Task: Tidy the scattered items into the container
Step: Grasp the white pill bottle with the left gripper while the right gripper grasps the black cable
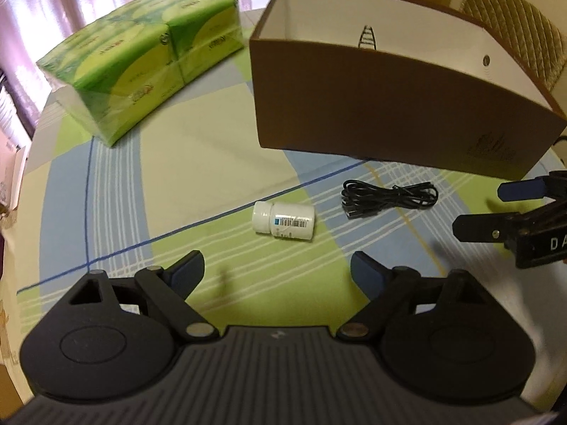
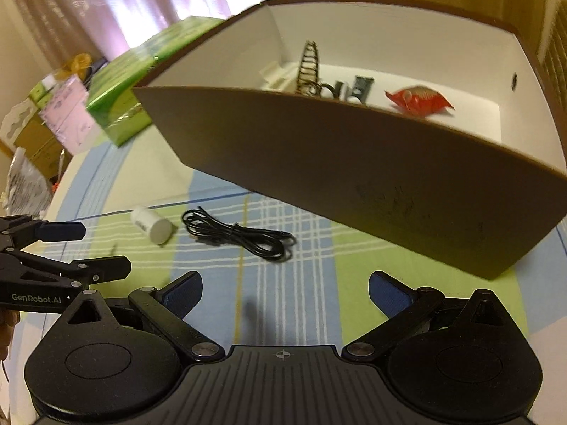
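Observation:
A brown cardboard box (image 1: 372,106) with a white inside stands on the checked tablecloth; it also shows in the right wrist view (image 2: 354,163). In it lie a red snack packet (image 2: 418,101), a black wire rack (image 2: 310,67) and small dark items. A white pill bottle (image 1: 283,220) lies on its side in front of the box, also in the right wrist view (image 2: 154,225). A coiled black cable (image 1: 386,199) lies right of it, also in the right wrist view (image 2: 237,235). My left gripper (image 1: 278,274) is open and empty, just short of the bottle. My right gripper (image 2: 285,292) is open and empty, short of the cable.
A green pack of tissues (image 1: 141,63) lies left of the box. The right gripper (image 1: 478,209) shows at the right edge of the left wrist view. Boxes and bags (image 2: 53,117) stand beyond the table's left edge. A padded chair back (image 1: 514,24) is behind the box.

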The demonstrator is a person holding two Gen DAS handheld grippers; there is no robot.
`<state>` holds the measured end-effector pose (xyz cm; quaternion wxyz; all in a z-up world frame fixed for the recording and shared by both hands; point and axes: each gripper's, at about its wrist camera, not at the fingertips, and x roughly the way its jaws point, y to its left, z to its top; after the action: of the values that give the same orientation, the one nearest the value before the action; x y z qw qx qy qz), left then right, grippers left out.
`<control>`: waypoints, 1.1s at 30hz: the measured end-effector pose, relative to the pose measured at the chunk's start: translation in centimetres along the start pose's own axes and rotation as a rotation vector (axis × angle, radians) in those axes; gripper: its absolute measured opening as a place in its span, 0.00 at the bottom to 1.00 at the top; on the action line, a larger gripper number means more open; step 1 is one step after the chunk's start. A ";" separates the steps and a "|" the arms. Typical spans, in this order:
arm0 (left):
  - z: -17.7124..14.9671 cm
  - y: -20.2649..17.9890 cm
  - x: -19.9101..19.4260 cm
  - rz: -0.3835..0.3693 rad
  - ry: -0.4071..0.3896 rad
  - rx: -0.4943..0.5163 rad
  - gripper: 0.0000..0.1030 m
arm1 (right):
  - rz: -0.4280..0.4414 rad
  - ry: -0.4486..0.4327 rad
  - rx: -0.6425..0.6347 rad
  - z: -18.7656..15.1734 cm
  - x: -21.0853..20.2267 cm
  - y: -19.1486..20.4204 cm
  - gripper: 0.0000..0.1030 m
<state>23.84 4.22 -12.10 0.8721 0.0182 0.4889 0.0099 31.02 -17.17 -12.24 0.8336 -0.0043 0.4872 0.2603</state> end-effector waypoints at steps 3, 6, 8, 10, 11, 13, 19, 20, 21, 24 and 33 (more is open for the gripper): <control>0.3 0.1 0.9 -0.009 0.000 0.032 0.82 | -0.020 0.010 0.026 -0.3 0.5 -0.1 1.00; 0.6 0.1 1.8 -0.021 -0.002 0.067 0.80 | -0.041 0.015 0.047 -0.6 0.7 -0.1 1.00; 0.9 0.1 2.4 -0.022 0.001 0.086 0.80 | -0.057 0.017 0.059 -0.9 0.8 0.0 1.00; 1.2 0.1 2.9 -0.031 -0.007 0.114 0.78 | -0.071 0.019 0.073 -1.1 0.9 0.2 1.00; 1.4 0.0 3.1 -0.037 -0.012 0.126 0.77 | -0.079 0.019 0.081 -1.3 1.0 0.2 1.00; 1.7 0.0 3.4 -0.050 -0.022 0.149 0.76 | -0.094 0.013 0.097 -1.5 1.0 0.4 1.00; 1.8 0.6 4.4 -0.102 -0.033 0.180 0.46 | -0.123 -0.003 0.121 -1.7 1.0 1.7 1.00; 1.7 0.7 4.5 -0.106 -0.032 0.180 0.41 | -0.125 -0.010 0.126 -1.7 1.1 2.1 1.00; 1.5 0.9 4.6 -0.105 -0.034 0.180 0.41 | -0.124 -0.016 0.129 -1.7 1.1 2.4 1.00; 1.1 2.0 4.5 -0.095 -0.047 0.181 0.41 | -0.115 -0.034 0.131 -1.7 1.6 3.7 1.00; 0.7 5.9 4.8 -0.071 -0.035 0.132 0.41 | -0.198 -0.109 0.109 -1.1 5.1 7.5 1.00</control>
<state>26.92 10.24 -15.58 0.8773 0.0587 0.4733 -0.0535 28.86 -8.75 -15.11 0.8793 0.0072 0.4519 0.1499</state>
